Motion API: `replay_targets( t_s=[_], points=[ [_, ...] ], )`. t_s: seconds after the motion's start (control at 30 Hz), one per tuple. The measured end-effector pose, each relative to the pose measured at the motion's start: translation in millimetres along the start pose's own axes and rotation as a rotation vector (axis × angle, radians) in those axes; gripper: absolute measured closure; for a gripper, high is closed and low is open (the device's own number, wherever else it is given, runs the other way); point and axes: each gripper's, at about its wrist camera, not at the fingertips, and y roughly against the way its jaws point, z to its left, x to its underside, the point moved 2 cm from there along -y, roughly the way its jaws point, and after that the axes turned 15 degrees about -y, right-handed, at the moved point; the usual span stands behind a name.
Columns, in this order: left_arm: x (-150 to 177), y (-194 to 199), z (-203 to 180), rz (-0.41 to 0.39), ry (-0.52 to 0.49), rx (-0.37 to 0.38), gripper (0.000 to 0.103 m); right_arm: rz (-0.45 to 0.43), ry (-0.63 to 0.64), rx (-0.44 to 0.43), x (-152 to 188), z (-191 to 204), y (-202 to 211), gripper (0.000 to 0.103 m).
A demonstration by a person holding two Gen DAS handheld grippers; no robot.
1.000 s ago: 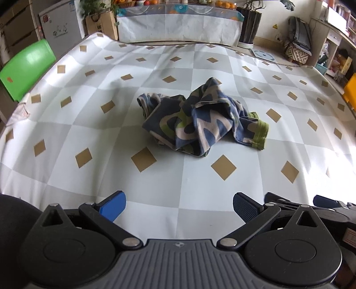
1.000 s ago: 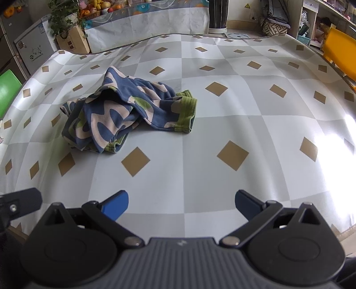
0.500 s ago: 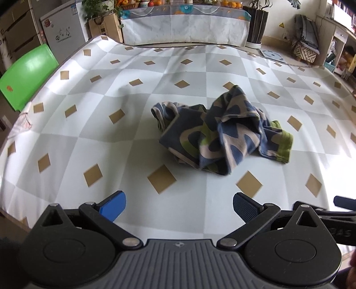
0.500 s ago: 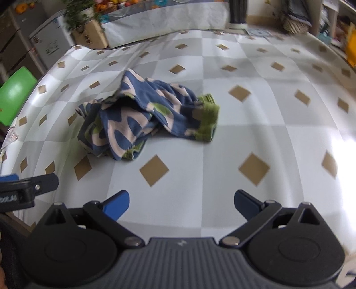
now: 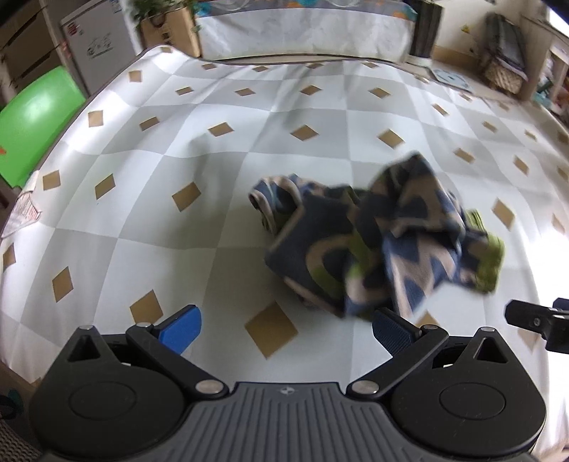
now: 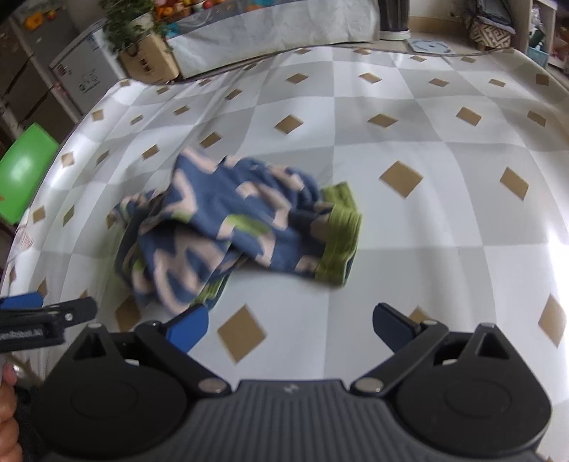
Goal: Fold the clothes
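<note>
A crumpled garment (image 5: 377, 245), dark blue with pink and green patterns and a green hem, lies in a heap on the checked tablecloth (image 5: 213, 177). It also shows in the right wrist view (image 6: 231, 227). My left gripper (image 5: 284, 328) is open and empty, just short of the heap's near edge. My right gripper (image 6: 290, 325) is open and empty, in front of the heap's near side. The left gripper's tip (image 6: 46, 314) shows at the left edge of the right wrist view. The right gripper's tip (image 5: 533, 320) shows at the right edge of the left wrist view.
A green chair (image 5: 32, 121) stands beyond the table's left edge. A cloth-covered counter (image 5: 306, 32), a cardboard box with a plant (image 6: 145, 57) and a white cabinet (image 5: 96, 46) line the far side. A woven basket (image 5: 503, 73) sits at the back right.
Both grippers have moved forward and closer to the garment, which now looks larger and nearer to the fingertips. Both stay open. The garment lies as before.
</note>
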Motion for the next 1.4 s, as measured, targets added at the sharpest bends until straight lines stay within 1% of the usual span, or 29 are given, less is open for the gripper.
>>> replay_targets(
  t_s=[0.1, 0.23, 0.3, 0.43, 0.6, 0.73, 0.8, 0.93, 1.03, 1.2, 1.33, 1.4],
  points=[
    [-13, -9, 13, 0.005, 0.029, -0.038, 0.000, -0.024, -0.024, 0.024, -14, -3, -8, 0.004],
    [-30, -28, 31, 0.026, 0.049, -0.126, 0.000, -0.037, -0.067, 0.065, -28, -8, -23, 0.004],
    [-35, -40, 40, 0.047, 0.062, -0.159, 0.000, -0.040, -0.086, 0.085, -35, -11, -31, 0.004],
    [-43, -69, 56, 0.106, 0.111, -0.185, 0.000, -0.048, -0.092, 0.133, -43, -12, -45, 0.004],
    [-50, -103, 62, 0.165, 0.102, -0.224, 0.000, -0.037, -0.109, 0.202, -49, -16, -63, 0.004],
    [-54, -122, 63, 0.197, 0.111, -0.218, 0.000, -0.017, -0.110, 0.269, -53, -20, -76, 0.004],
    [-56, -130, 62, 0.210, 0.115, -0.198, 0.000, -0.010, -0.118, 0.278, -55, -22, -81, 0.004],
    [-53, -146, 57, 0.262, 0.147, -0.153, 0.000, 0.004, -0.138, 0.304, -59, -26, -92, 0.004],
    [-54, -150, 49, 0.270, 0.133, -0.147, 0.000, 0.021, -0.143, 0.311, -59, -28, -100, 0.004],
    [-58, -152, 40, 0.268, 0.110, -0.166, 0.001, 0.037, -0.130, 0.330, -60, -27, -114, 0.004],
    [-60, -154, 32, 0.277, 0.085, -0.166, 0.001, 0.059, -0.132, 0.306, -60, -24, -124, 0.004],
    [-61, -154, 28, 0.279, 0.076, -0.154, 0.001, 0.055, -0.113, 0.300, -58, -21, -128, 0.002]
  ],
)
